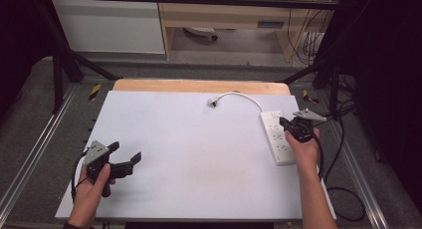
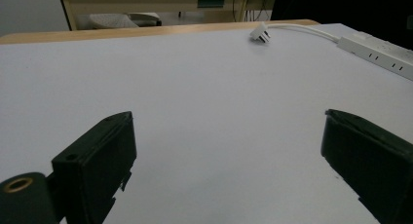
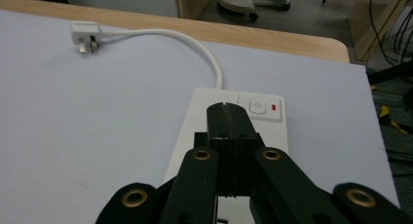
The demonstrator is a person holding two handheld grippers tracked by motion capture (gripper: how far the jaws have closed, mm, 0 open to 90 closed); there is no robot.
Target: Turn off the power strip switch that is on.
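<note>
Right gripper (image 3: pixel 228 112): jaws pressed together, empty, poised over the white plastic power strip (image 1: pixel 275 135) at the right edge of the pale grey table (image 1: pixel 189 159), possibly touching it. Left gripper (image 1: pixel 125 154): jaws spread, idle. White three-pin plug (image 1: pixel 213 101) lies loose; nothing plugged in yet.

The closed right hand-held gripper (image 3: pixel 227 118) hides much of the power strip (image 3: pixel 202 107).

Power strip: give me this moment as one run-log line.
right gripper shut, over power strip | left gripper open, empty | plug loose on table
</note>
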